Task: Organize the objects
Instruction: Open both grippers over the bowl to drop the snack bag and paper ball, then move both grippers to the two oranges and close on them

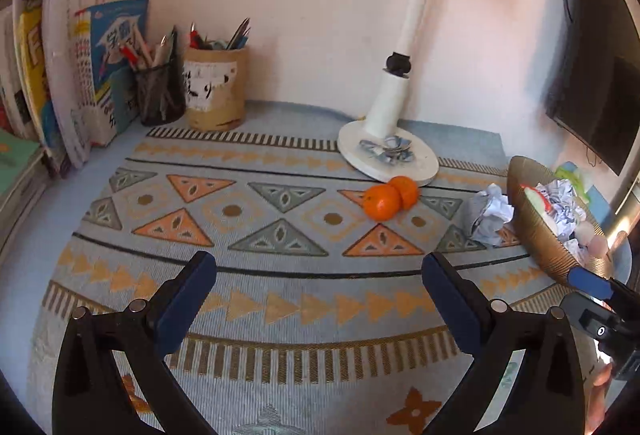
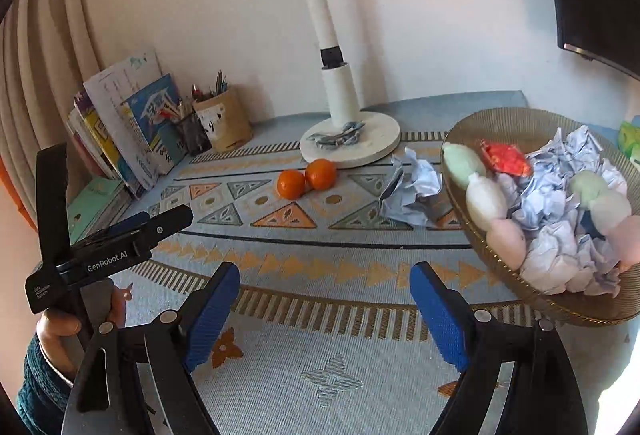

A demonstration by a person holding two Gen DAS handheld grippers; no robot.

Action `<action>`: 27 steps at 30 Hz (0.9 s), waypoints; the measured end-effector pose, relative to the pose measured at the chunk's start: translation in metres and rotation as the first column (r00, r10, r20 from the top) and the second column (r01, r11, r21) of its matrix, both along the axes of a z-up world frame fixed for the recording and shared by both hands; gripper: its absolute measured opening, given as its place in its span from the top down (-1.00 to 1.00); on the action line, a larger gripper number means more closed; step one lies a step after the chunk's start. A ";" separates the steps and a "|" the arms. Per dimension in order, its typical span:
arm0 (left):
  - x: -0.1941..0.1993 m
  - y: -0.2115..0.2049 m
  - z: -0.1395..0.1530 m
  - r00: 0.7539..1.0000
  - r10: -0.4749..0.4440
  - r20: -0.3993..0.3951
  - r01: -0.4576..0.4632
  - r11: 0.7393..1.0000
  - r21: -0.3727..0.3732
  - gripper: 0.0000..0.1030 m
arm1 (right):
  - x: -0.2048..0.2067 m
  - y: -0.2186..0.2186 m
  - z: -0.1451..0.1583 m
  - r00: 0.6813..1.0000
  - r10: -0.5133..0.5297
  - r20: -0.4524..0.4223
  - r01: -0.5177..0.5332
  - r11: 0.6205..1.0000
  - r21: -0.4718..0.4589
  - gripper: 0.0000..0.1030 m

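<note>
Oranges (image 1: pixel 390 197), two of them touching side by side, lie on the patterned cloth (image 1: pixel 280 299) at about one o'clock from the left gripper (image 1: pixel 320 289) and eleven o'clock from the right gripper (image 2: pixel 324 299).

That cloth covers the whole table and is the biggest thing in both views. At the back left, at ten o'clock, books (image 1: pixel 72 75) lean against the wall. The white lamp (image 1: pixel 394 107) rises at twelve to one o'clock, its round base just behind the oranges, with a small crumpled blue-and-white scrap lying on the base.

The woven basket (image 2: pixel 516 123) sits at two o'clock. Only the right wrist view looks into it: crumpled paper, a red wrapper (image 2: pixel 505 157) and pale egg-shaped things in white, green and pink. The left wrist view sees mostly its outer side. A crumpled paper ball (image 2: pixel 412 191) lies on the cloth touching or just beside the basket, between it and the oranges.

Two pen holders, a brown cup (image 1: pixel 215 91) and a dark mesh cup (image 1: pixel 160 93), stand beside the books.

Both grippers hang above the cloth with jaws spread wide and nothing between them. The right wrist view alone shows a hand (image 2: pixel 60 331) in a dark sleeve holding the left gripper's handle.
</note>
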State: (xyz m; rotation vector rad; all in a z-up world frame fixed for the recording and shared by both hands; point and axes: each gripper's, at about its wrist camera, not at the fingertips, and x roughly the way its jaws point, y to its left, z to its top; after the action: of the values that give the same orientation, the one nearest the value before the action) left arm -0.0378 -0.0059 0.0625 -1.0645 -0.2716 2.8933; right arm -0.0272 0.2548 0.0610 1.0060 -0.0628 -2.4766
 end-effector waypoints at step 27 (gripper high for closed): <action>0.003 0.002 -0.029 0.997 -0.061 0.039 0.061 0.998 0.002 -0.93 | -0.029 -0.004 -0.022 0.996 -0.058 0.070 0.054 0.996 0.070 -0.55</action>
State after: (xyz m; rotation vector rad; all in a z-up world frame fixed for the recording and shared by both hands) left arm -0.0344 -0.0038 0.0333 -1.1101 -0.2377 2.8208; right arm -0.0563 0.2511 0.0389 1.1367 -0.0307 -2.5076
